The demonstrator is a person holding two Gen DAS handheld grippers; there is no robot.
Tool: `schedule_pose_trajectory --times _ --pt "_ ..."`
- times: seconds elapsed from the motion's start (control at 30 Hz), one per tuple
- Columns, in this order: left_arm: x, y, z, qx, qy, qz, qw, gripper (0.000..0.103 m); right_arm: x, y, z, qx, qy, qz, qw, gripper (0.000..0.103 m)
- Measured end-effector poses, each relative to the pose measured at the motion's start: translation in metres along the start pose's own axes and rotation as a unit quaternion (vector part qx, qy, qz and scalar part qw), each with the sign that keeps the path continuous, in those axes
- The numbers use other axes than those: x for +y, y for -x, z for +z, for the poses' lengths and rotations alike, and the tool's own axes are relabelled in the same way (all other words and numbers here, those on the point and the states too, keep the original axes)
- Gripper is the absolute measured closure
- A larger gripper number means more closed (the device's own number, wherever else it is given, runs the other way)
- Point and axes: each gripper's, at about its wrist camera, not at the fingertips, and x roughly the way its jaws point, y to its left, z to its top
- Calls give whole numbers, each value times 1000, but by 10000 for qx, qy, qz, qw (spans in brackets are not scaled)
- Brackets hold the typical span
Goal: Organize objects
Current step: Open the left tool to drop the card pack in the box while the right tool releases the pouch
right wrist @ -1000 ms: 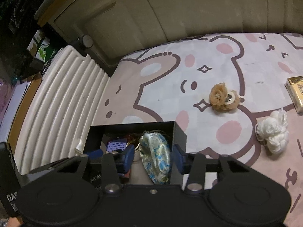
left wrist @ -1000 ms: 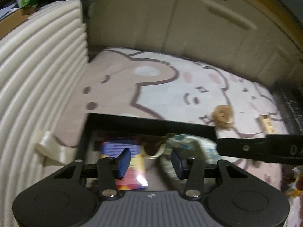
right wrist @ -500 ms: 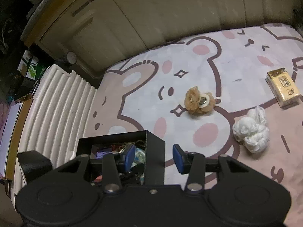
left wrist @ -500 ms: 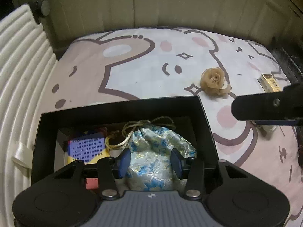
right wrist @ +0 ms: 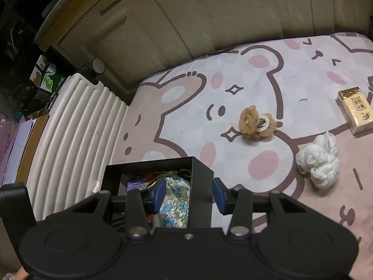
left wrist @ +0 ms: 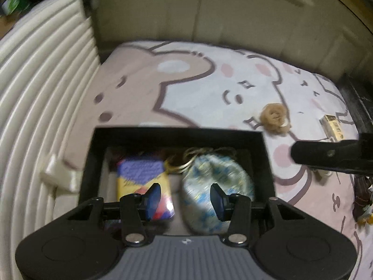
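A black open box [left wrist: 177, 131] sits on a bed sheet printed with cartoon bears. Inside lie a blue floral pouch [left wrist: 209, 179] with a cord and a purple-and-yellow packet [left wrist: 142, 175]. My left gripper [left wrist: 185, 199] hangs open over the box, its pads apart above the packet and the pouch and touching neither. My right gripper [right wrist: 189, 196] is open too, straddling the right wall of the box [right wrist: 149, 163] beside the pouch [right wrist: 177, 196]. On the sheet lie a tan fabric flower [right wrist: 254, 123], a white yarn bundle [right wrist: 318, 163] and a yellow pack [right wrist: 355, 110].
A white ribbed headboard [left wrist: 35, 93] runs along the left of the box. Beige cabinet doors [right wrist: 209, 18] stand behind the bed. The right gripper's black body [left wrist: 331, 156] crosses the left wrist view, with a dark object [left wrist: 361, 198] below it at the sheet's edge.
The left wrist view has swung left and tilted up, so its pads now sit over the packet and pouch instead of the pouch alone. The right wrist view has barely shifted.
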Motion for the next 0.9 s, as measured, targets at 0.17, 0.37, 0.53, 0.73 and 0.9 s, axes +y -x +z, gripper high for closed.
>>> schedule_pose_trajectory --times 0.17,0.37,0.53,0.73,0.9 --pt "18 6 -4 37 314 59 9995 56 3 4 -2 -5 48 19 10000 57" --pt "22 15 -6 20 318 206 9993 56 12 7 -7 30 337 -22 9994 57" --pt "21 30 -6 -83 291 327 9990 56 16 14 -10 -92 596 -77 9981 50" --pt "16 44 -7 -107 168 554 9983 45 15 26 -13 -328 1071 -361 9931 33" --pt "12 60 -9 -311 129 680 9971 19 12 33 -16 -418 1435 -594 9870 22"
